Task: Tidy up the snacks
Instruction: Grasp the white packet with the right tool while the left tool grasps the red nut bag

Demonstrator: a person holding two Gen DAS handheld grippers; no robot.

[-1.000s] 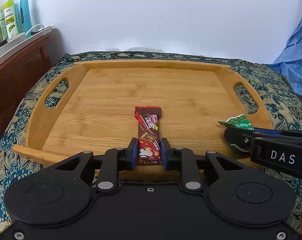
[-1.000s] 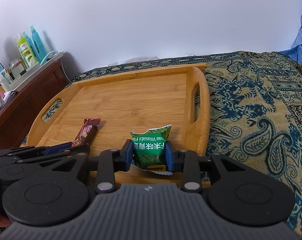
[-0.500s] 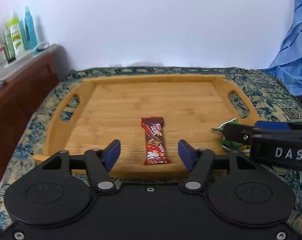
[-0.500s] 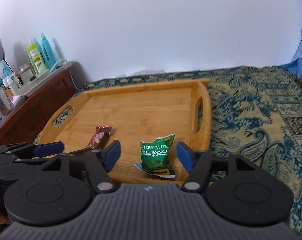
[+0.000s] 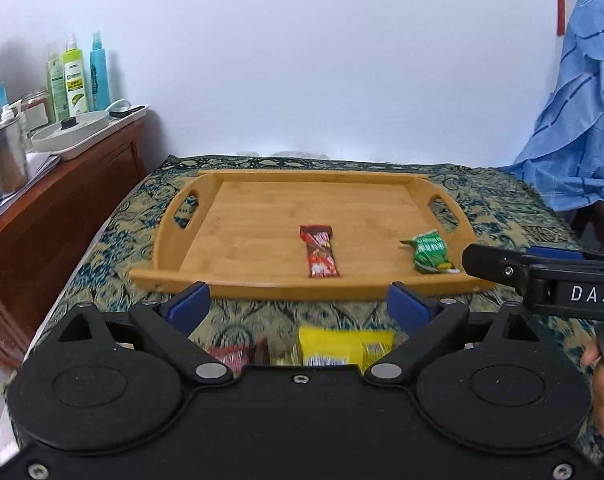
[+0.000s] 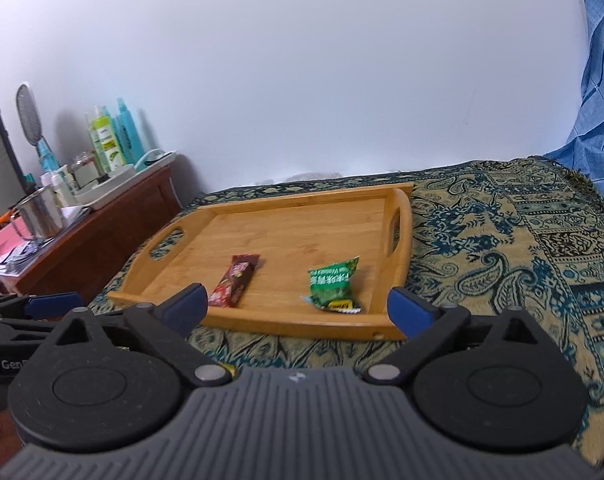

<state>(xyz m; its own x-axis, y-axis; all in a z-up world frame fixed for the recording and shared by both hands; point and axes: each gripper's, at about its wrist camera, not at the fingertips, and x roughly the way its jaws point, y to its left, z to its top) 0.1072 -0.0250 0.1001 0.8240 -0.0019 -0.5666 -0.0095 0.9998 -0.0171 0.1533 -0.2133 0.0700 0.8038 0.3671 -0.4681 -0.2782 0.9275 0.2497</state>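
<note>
"DAS": white letters on right gripper (image 5: 549, 276) body | "Gen…": cut-off letters on left gripper (image 6: 38, 308) body | green packet (image 6: 333, 285): print unreadable

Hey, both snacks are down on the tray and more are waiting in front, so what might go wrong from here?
The green packet lies at the wooden tray's near edge, so the open right hand-held gripper might knock it off. The yellow packet sits partly hidden under the open left hand-held gripper, so grasping it may be awkward. The two grippers are close and might collide.

Bare tray (image 5: 262, 216) floor (behind snacks)
</note>
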